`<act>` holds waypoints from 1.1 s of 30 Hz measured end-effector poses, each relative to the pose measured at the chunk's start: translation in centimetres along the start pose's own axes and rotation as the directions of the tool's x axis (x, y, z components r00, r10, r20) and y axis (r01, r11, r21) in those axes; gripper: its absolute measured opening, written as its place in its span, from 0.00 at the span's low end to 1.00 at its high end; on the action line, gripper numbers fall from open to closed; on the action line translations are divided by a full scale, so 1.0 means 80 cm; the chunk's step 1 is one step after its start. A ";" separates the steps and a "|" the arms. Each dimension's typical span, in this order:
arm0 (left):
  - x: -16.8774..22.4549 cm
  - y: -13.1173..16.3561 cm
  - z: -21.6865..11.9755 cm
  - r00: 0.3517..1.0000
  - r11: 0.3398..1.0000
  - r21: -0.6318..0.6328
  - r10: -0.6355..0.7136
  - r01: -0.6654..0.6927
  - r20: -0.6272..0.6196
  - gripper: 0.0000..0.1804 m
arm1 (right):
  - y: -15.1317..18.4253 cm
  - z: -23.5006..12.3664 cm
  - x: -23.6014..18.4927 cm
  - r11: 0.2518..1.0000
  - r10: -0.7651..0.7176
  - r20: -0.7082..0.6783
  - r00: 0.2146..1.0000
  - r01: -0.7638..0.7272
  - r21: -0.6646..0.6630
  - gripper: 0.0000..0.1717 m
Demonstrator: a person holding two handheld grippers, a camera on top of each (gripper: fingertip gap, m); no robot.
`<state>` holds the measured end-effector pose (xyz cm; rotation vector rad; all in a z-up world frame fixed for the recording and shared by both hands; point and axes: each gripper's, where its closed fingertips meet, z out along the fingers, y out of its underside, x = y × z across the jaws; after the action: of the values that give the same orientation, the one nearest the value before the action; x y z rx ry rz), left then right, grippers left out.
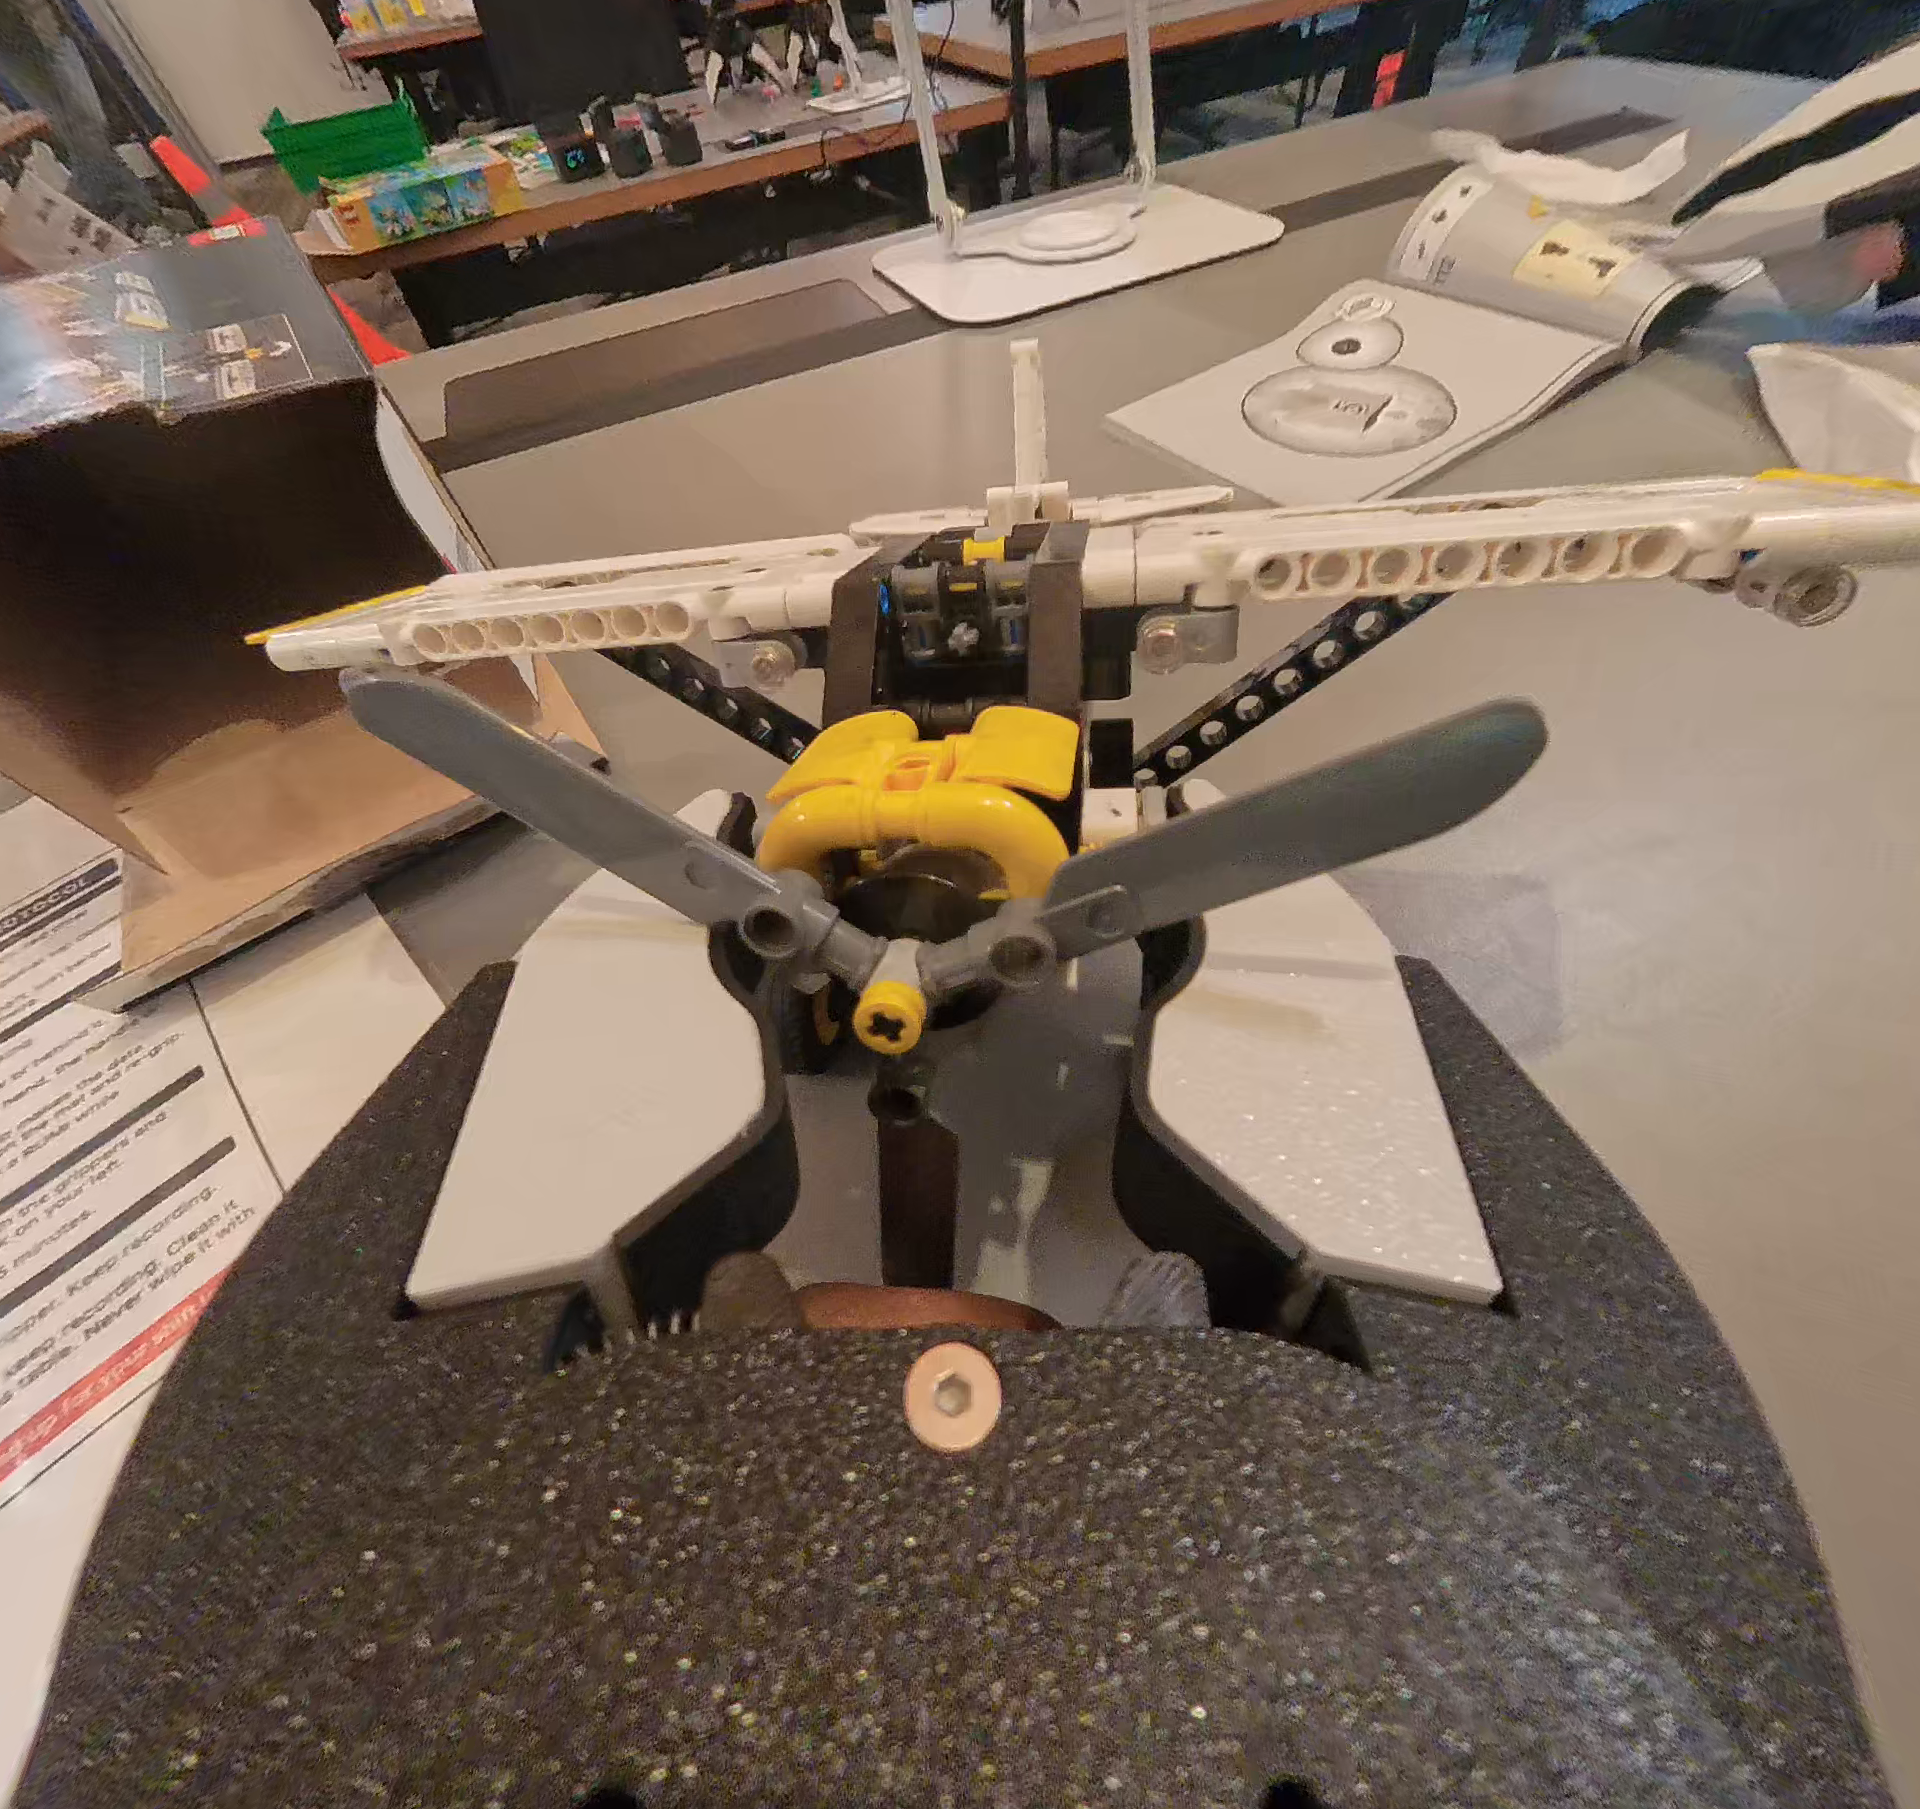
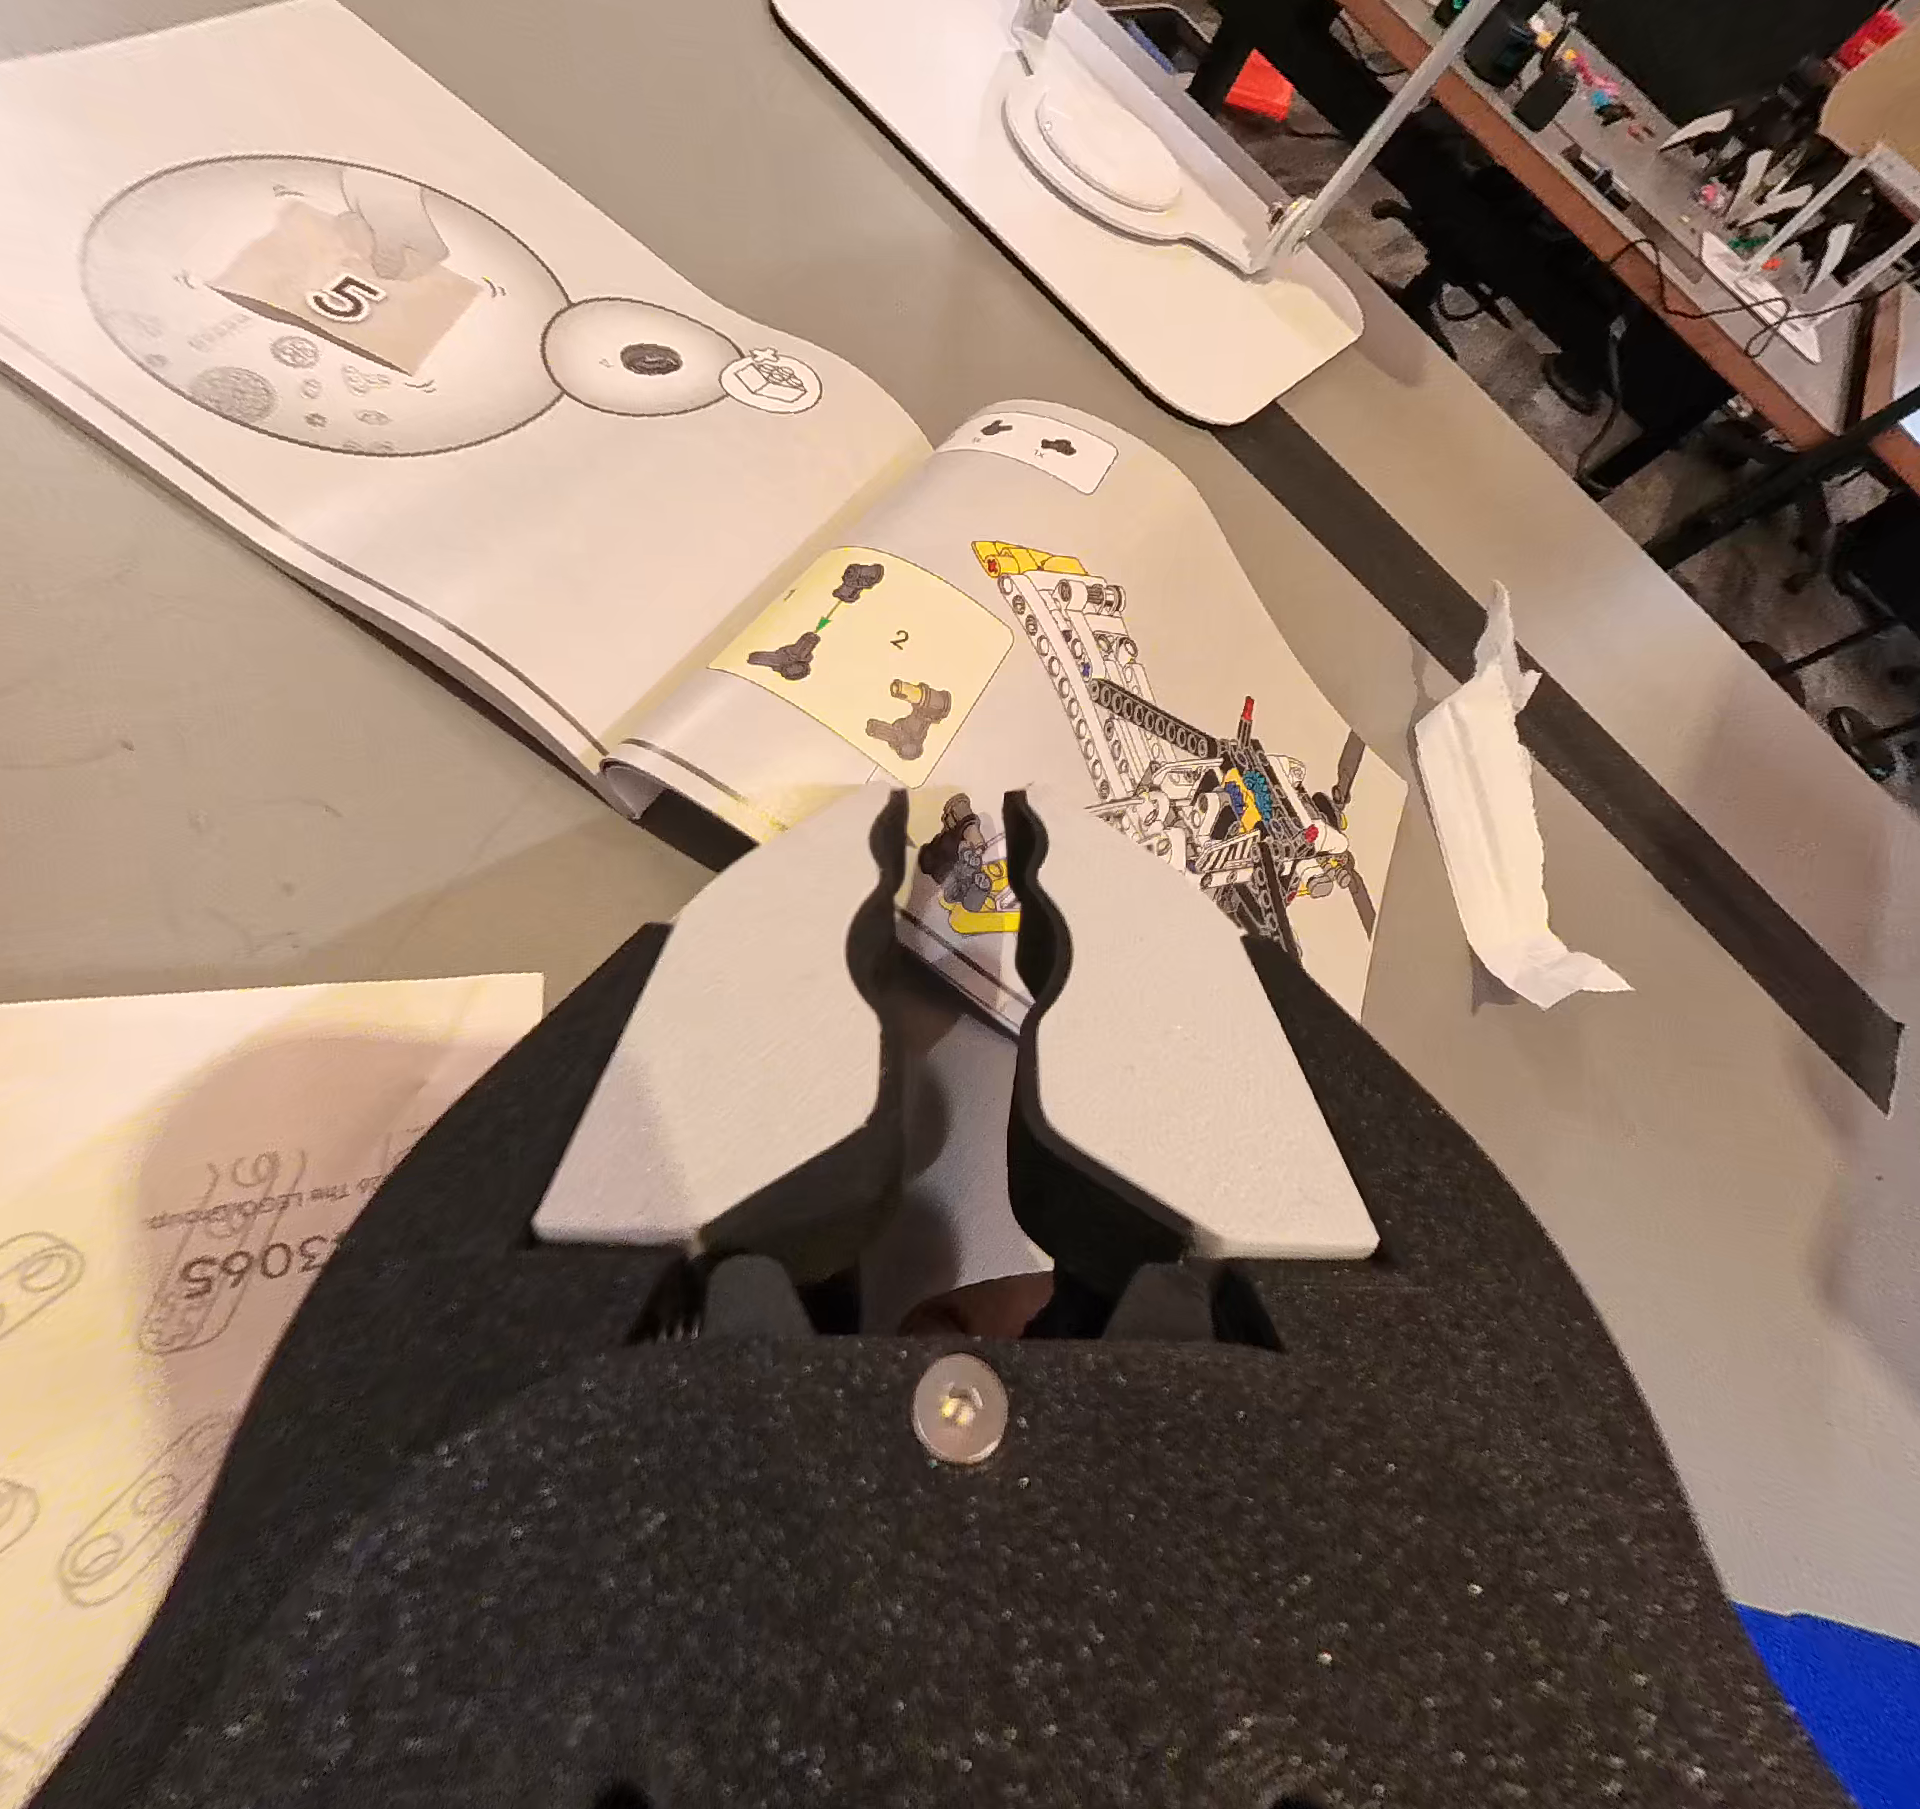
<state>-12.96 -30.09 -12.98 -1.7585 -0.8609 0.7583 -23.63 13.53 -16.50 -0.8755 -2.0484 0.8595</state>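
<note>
Your left gripper (image 1: 956, 928) has its two grey fingers (image 1: 613, 1063) wide apart, and the nose of a toy plane built from white, black and yellow plastic bricks (image 1: 956, 637) sits between them in the middle of the left wrist picture. You cannot see if the fingers press on the plane, because the grey three-blade propeller (image 1: 582, 803) with its yellow hub covers that spot. The long white wings stretch from the left side to the right edge of that picture, above the grey table (image 1: 1558, 928). The plane looks light and stiff, but it is made of snapped-together bits, so it could pop apart if you squeeze hard. The thin wings and propeller blades look like bad places to grab; the chunky black and yellow body in the middle looks like the safest place. A brown cardboard box (image 1: 208, 564) stands at the left. Your right gripper (image 2: 956, 824) has its fingers close together with a small gap, and nothing is in it. It hovers over an open paper instruction booklet (image 2: 520, 471) in the middle of the right wrist picture. A torn white paper bag (image 2: 1486, 803) lies at the right, and a white lamp base (image 2: 1039, 170) is at the top.
</note>
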 end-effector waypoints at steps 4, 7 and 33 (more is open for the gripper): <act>-0.002 -0.002 0.002 1.000 1.000 0.019 -0.002 0.003 -0.023 0.42 | 0.001 -0.004 -0.001 1.000 0.020 0.025 0.999 -0.020 0.005 0.13; 0.002 0.001 0.001 0.999 0.999 0.005 0.039 -0.039 -0.032 0.42 | -0.001 -0.008 -0.001 0.999 0.029 0.039 0.999 -0.030 0.016 0.15; 0.301 -0.193 0.054 0.946 0.965 0.256 0.029 0.057 -0.322 0.43 | -0.007 -0.038 -0.002 0.992 0.079 0.077 0.994 -0.086 0.093 0.20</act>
<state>-6.38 -4.11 -2.13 -1.5792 -0.5246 0.5257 -21.27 13.96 -14.58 -0.8925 -2.0264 1.0411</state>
